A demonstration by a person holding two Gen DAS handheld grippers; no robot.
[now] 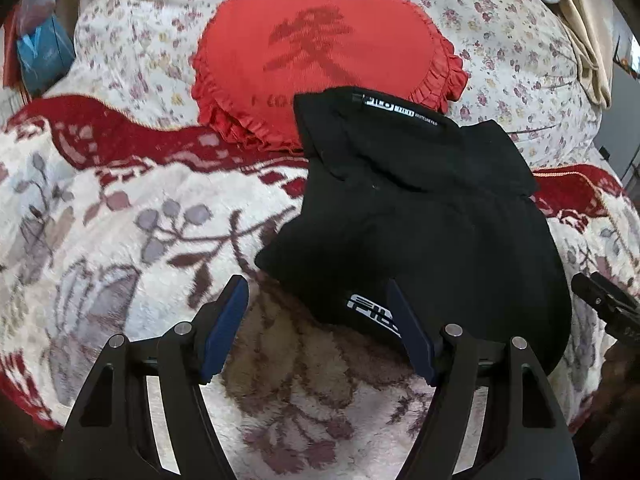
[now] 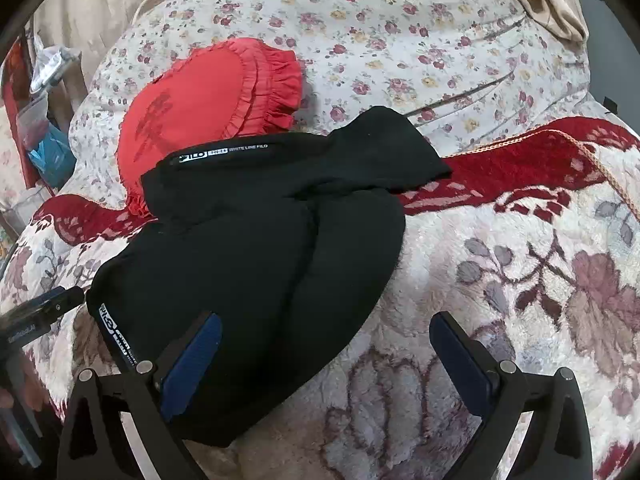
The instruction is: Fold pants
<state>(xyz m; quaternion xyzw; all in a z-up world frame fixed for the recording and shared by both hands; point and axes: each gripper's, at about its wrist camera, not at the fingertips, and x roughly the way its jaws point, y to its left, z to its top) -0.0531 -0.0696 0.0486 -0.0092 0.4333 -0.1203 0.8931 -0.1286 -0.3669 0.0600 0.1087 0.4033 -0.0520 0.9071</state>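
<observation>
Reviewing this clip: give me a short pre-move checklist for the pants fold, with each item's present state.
1. Left gripper open, holding nothing: ok.
2. Right gripper open, holding nothing: ok.
3. Black pants already folded into a bundle on the floral blanket: ok.
4. Bundle tidy: not ok; a flap sticks out at the far right, layers look lumpy.
5. Pants clear of the red heart cushion: not ok; their far edge overlaps it.
6. Layers underneath aligned: cannot tell, hidden by the top fold.
</observation>
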